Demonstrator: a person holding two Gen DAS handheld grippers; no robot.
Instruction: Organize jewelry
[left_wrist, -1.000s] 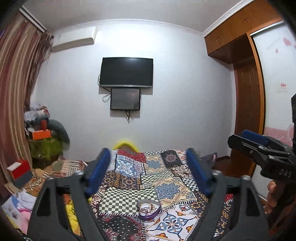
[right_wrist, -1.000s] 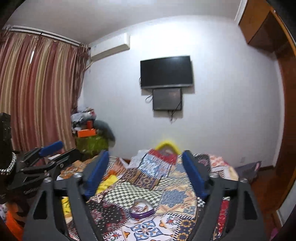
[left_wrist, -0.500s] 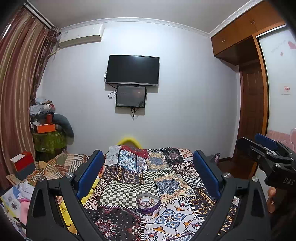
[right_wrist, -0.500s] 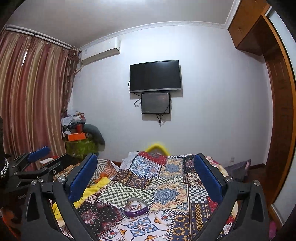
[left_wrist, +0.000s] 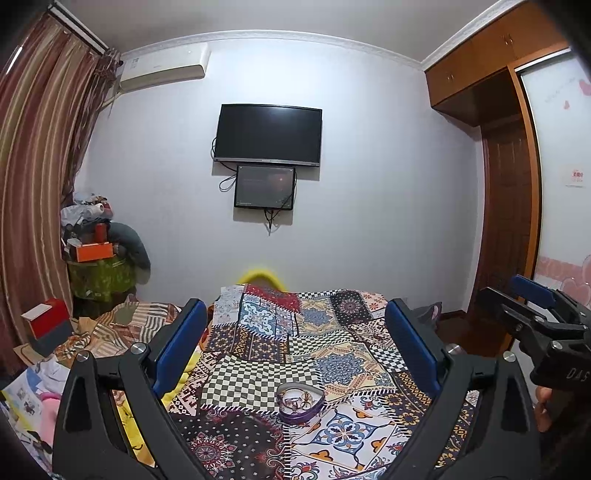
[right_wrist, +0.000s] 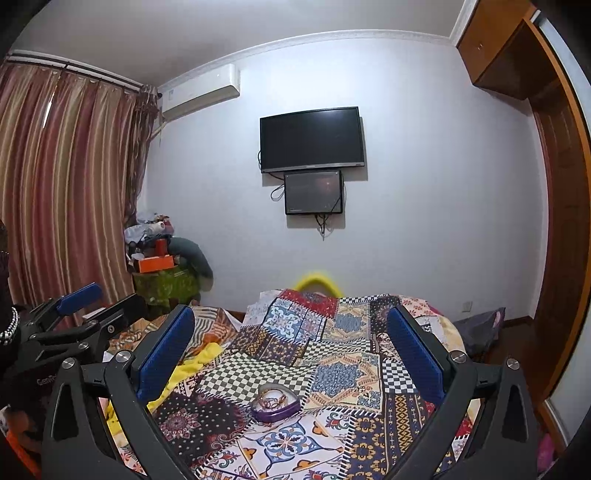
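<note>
A purple heart-shaped box (left_wrist: 301, 400) holding several pieces of jewelry lies open on the patchwork quilt (left_wrist: 332, 365). In the right wrist view the box (right_wrist: 275, 402) lies low and just left of centre. My left gripper (left_wrist: 295, 314) is open above and short of the box, with nothing between its blue pads (left_wrist: 181, 347). My right gripper (right_wrist: 291, 317) is also wide open and empty, held level beside the left one. Each gripper shows in the other's view: the right gripper (left_wrist: 513, 295) at the right edge, the left gripper (right_wrist: 107, 302) at the left edge.
The quilted bed (right_wrist: 332, 373) runs toward a wall with a TV (left_wrist: 267, 136) and a small screen under it. A cluttered green stand (left_wrist: 99, 273), boxes and clothes lie on the left by the curtain (right_wrist: 66, 192). A wooden wardrobe (left_wrist: 506, 206) stands on the right.
Both grippers' jaws have spread wider. Both views have shifted slightly, so the box now sits more fully in sight between the fingers.
</note>
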